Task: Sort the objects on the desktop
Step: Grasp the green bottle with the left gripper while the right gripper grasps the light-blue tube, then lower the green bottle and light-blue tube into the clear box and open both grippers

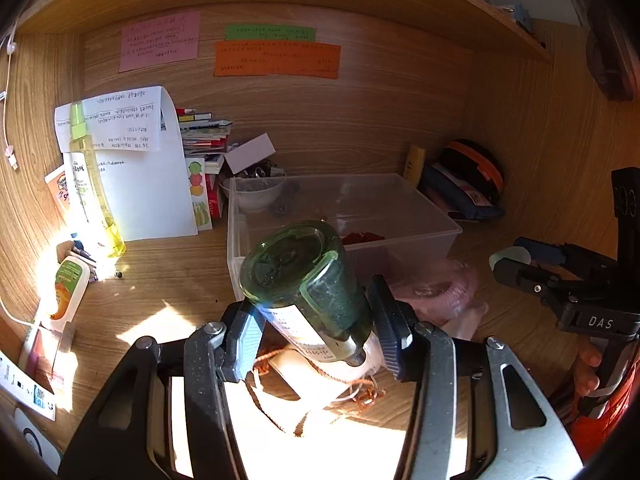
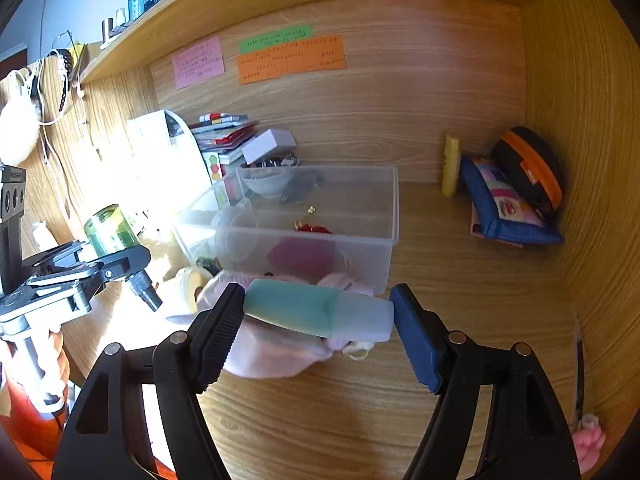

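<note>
My left gripper [image 1: 316, 332] is shut on a dark green glass bottle [image 1: 308, 280], held tilted with its base toward the clear plastic bin [image 1: 440, 220]. It also shows in the right wrist view [image 2: 110, 230] at the left. My right gripper [image 2: 318, 316] is shut on a teal and white tube [image 2: 316, 310], held crosswise just in front of the bin [image 2: 394, 216]. The right gripper shows at the right of the left wrist view [image 1: 516, 260]. The bin holds a red item [image 2: 314, 227], a bowl [image 2: 266, 184] and a cup.
A pink cloth [image 2: 272, 356] lies on the desk before the bin. A tall yellow spray bottle [image 1: 90, 184], a tube [image 1: 66, 290] and papers [image 1: 152, 176] stand at left. A blue pouch [image 2: 508, 208], black-orange case [image 2: 532, 168] and yellow stick [image 2: 450, 166] fill the back right corner.
</note>
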`<state>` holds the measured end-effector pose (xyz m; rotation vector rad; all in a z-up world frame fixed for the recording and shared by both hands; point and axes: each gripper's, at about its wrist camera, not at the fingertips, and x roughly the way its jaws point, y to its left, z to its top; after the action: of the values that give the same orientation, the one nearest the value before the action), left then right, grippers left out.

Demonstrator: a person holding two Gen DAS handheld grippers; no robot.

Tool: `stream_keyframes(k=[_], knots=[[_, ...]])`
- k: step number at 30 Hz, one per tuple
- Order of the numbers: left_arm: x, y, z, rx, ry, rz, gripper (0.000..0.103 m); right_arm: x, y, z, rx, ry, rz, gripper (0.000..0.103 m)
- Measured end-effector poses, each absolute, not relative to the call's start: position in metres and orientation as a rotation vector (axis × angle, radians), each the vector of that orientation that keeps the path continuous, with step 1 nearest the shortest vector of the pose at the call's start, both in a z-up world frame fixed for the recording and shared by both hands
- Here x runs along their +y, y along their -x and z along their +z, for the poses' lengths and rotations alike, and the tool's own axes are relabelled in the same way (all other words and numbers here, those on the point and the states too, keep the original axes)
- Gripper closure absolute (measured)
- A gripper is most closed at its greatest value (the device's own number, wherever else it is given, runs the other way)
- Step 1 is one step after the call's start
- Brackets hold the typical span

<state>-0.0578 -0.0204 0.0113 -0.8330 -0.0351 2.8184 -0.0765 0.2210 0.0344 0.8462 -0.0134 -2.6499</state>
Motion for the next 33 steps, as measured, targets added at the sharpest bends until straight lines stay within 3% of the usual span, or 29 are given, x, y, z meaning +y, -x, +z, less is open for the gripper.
stream_keyframes(k=[17, 33], knots=[[-0.049, 0.122, 0.032, -0.043, 0.818, 2.895, 0.053, 0.205, 0.141, 0.05, -0.015, -0.836, -2.627, 0.032], [-0.057, 0.174, 0.003, -0.053, 0.957, 2.88, 0.053, 0.198, 0.195, 0.035, -0.095, -0.959, -2.612, 0.032]])
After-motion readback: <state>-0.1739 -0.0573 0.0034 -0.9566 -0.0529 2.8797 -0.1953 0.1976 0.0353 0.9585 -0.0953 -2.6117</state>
